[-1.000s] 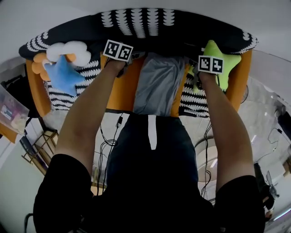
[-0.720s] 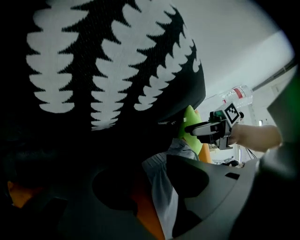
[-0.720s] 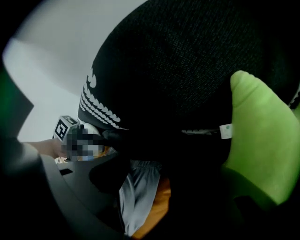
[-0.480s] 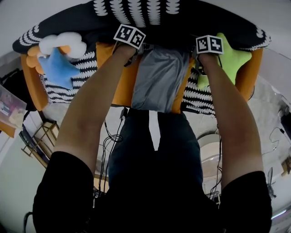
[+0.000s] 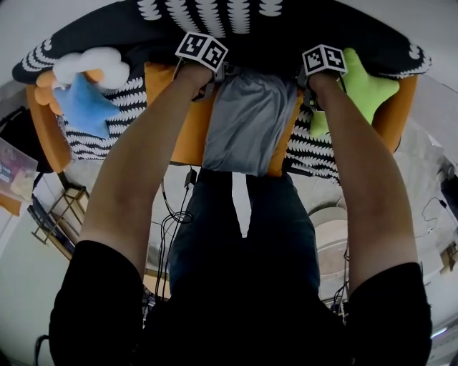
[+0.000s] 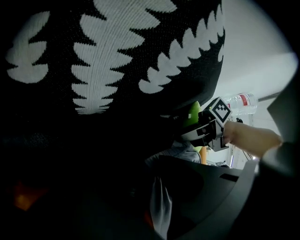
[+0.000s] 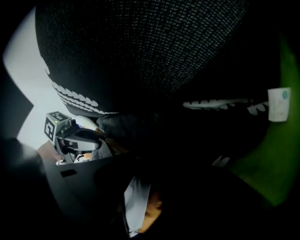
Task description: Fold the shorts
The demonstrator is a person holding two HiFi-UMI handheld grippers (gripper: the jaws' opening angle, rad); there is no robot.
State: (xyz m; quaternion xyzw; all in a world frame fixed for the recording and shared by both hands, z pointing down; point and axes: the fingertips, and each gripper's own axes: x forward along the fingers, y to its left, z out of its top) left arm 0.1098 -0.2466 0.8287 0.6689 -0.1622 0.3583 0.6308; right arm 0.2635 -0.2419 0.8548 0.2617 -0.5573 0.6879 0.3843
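Observation:
Grey shorts [image 5: 247,121] lie lengthwise on an orange seat [image 5: 179,136], with the near end hanging over its front edge. My left gripper [image 5: 202,51] is at the far left corner of the shorts and my right gripper [image 5: 323,59] at the far right corner. In the left gripper view a pale fold of cloth [image 6: 159,206] is pinched between the dark jaws. The right gripper view shows the same kind of fold [image 7: 135,199]. Both pairs of jaws have just been closing, with cloth between them. Each gripper view also shows the other gripper across the shorts.
A black blanket with white leaf shapes [image 5: 215,18] covers the seat back right behind the grippers. A blue star pillow [image 5: 86,107] and a white cloud pillow [image 5: 93,64] lie at left, a green star pillow [image 5: 365,89] at right. Cables [image 5: 172,221] trail on the floor.
Both hands have reached farther along the shorts to the far end. They now sit at its two far corners, close under the blanket.

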